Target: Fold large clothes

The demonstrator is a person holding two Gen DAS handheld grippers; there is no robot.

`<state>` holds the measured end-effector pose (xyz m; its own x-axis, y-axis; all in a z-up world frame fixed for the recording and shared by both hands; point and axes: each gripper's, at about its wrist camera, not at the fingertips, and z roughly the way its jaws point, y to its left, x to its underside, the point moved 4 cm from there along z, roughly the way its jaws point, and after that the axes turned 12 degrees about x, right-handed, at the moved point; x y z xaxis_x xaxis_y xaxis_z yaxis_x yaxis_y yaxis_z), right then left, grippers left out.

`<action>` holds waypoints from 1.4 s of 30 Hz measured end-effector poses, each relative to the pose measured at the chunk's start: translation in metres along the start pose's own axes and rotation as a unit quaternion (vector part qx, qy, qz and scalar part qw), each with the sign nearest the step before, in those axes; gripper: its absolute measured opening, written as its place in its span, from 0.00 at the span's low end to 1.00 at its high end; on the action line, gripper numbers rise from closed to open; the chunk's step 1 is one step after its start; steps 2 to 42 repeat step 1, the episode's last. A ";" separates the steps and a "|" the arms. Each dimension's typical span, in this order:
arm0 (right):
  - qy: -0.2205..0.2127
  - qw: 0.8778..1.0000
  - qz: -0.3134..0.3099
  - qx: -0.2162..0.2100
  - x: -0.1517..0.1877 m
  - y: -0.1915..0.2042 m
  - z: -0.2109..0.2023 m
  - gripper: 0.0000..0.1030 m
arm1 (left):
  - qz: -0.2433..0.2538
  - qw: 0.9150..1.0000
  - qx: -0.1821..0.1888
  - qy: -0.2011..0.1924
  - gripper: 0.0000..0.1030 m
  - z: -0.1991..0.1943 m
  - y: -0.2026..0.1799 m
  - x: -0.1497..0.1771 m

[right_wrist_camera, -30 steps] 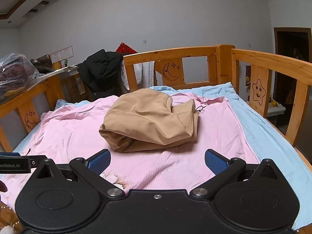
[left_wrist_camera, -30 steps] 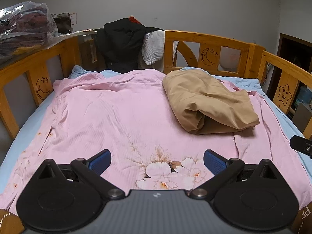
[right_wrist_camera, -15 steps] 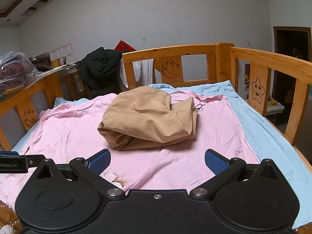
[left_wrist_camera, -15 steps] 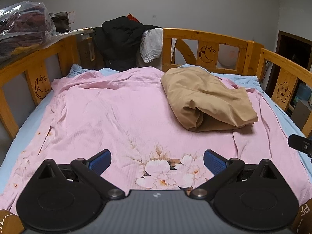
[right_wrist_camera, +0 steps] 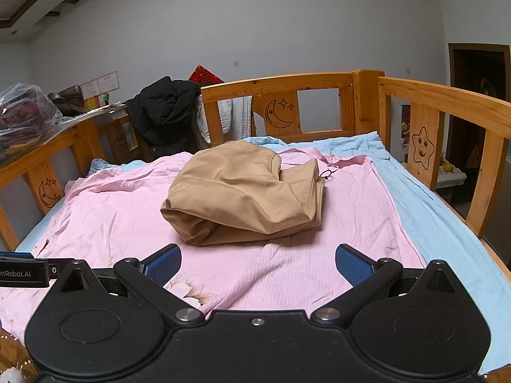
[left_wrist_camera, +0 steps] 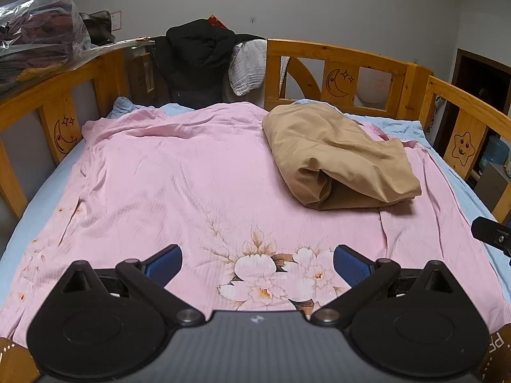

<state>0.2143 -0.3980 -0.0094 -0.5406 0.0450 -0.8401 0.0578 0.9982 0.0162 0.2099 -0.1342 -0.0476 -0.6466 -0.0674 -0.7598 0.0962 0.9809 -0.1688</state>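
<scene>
A tan garment (left_wrist_camera: 338, 156) (right_wrist_camera: 246, 194) lies loosely bundled on the pink floral sheet (left_wrist_camera: 179, 185) (right_wrist_camera: 319, 255), toward the bed's far right. My left gripper (left_wrist_camera: 257, 263) hangs open above the sheet's flower print, well short of the garment and to its left. My right gripper (right_wrist_camera: 257, 263) is open too, just in front of the garment's near fold, with nothing between its blue pads (right_wrist_camera: 351, 265). The right gripper's edge (left_wrist_camera: 491, 236) shows at the right of the left wrist view, and the left gripper's edge (right_wrist_camera: 22, 273) at the left of the right wrist view.
Wooden rails (left_wrist_camera: 335, 60) (right_wrist_camera: 440, 102) with moon and star carvings ring the bed. A black jacket (left_wrist_camera: 198, 60) (right_wrist_camera: 166, 115) and a white cloth (left_wrist_camera: 249, 67) hang over the far rail. A plastic bag of clothes (left_wrist_camera: 38, 38) sits on a shelf at the left. A light blue sheet (right_wrist_camera: 447, 223) lies under the pink one.
Both grippers have edged a little forward and up toward the garment; the view shifts slightly. Both stay open and the garment has not moved.
</scene>
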 end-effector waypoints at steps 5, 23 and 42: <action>0.000 1.000 0.000 0.000 0.000 0.000 0.000 0.99 | 0.000 1.000 0.000 0.000 1.00 0.000 0.000 0.000; 0.000 1.000 0.000 0.000 0.000 0.000 0.000 0.99 | 0.000 1.000 0.000 0.000 1.00 0.000 0.000 0.000; 0.000 1.000 0.000 0.000 0.000 0.000 0.000 0.99 | 0.000 1.000 0.000 0.000 1.00 0.000 0.000 0.000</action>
